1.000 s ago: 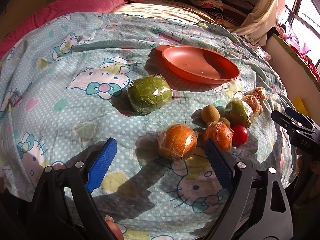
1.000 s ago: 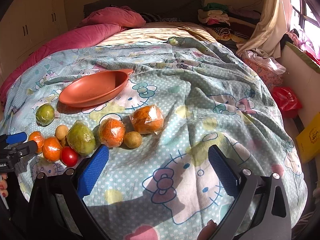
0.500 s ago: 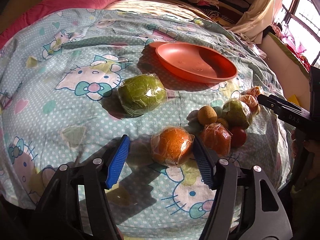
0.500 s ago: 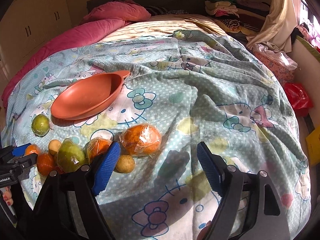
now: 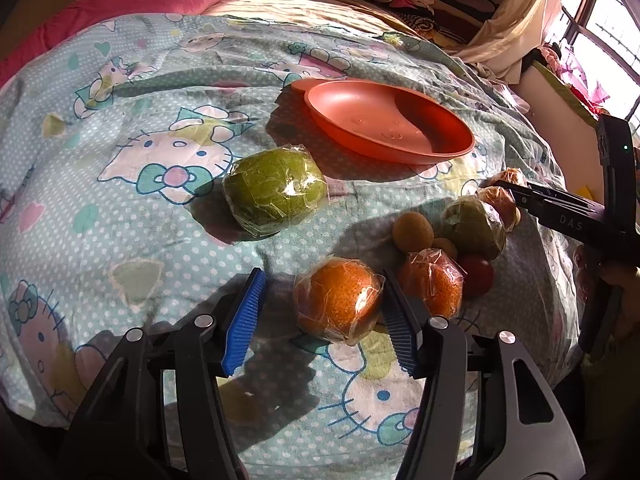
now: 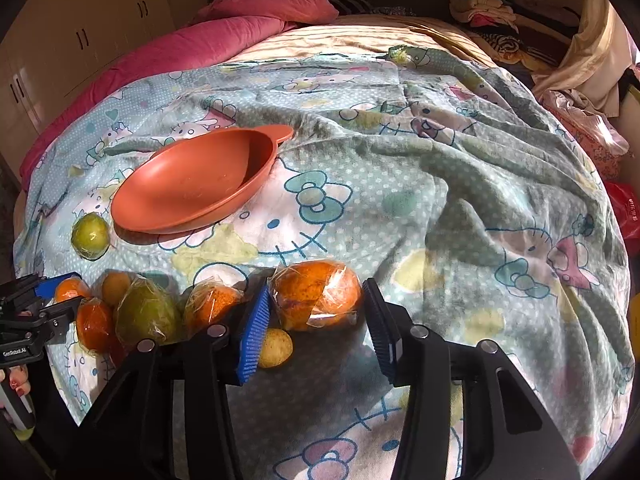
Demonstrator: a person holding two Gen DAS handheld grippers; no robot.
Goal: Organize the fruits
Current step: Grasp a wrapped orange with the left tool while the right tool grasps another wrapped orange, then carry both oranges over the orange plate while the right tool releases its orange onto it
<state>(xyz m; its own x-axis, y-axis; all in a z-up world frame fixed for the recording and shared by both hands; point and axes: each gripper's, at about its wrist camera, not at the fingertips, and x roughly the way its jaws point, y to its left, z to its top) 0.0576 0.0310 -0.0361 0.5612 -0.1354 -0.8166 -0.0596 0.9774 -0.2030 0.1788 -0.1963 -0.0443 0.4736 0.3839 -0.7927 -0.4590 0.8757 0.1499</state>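
We see a bed covered with a cartoon-cat bedspread [image 5: 120,208], and on it an empty orange dish [image 5: 388,128] with fruit scattered in front of it.

Our left gripper [image 5: 320,320] points down at a wrapped orange [image 5: 338,300] lying on the bedspread. Its jaws are closing, with the orange between them. The right blue pad sits at the edge of the wrapper, while a clear gap separates the left pad from the fruit, so the orange is not gripped yet.

Beyond it, a large green fruit in plastic wrap [image 5: 274,192] lies alone, near the front rim of the dish. To the right is a tight cluster: another wrapped orange [image 5: 434,284], a red tomato [image 5: 478,274], a small brown fruit [image 5: 412,232] and a wrapped green pear-like fruit [image 5: 474,228], all touching or just beside one another.

Our right gripper [image 6: 316,320] reaches to the far end of that cluster, where its jaws are closing around a wrapped orange-yellow fruit [image 6: 316,296]. The left pad touches the wrapper, and the right pad stands at the wrapper's edge; we cannot tell if it presses firmly. A small yellow-brown fruit [image 6: 276,348] lies just below this fruit, beside the left finger.

In the right wrist view the dish [image 6: 192,184] lies up and to the left, well apart from the held-between fruit, with the green fruit [image 6: 90,236] beside its left end. A hand [image 6: 16,380] shows at the left edge under the other gripper.
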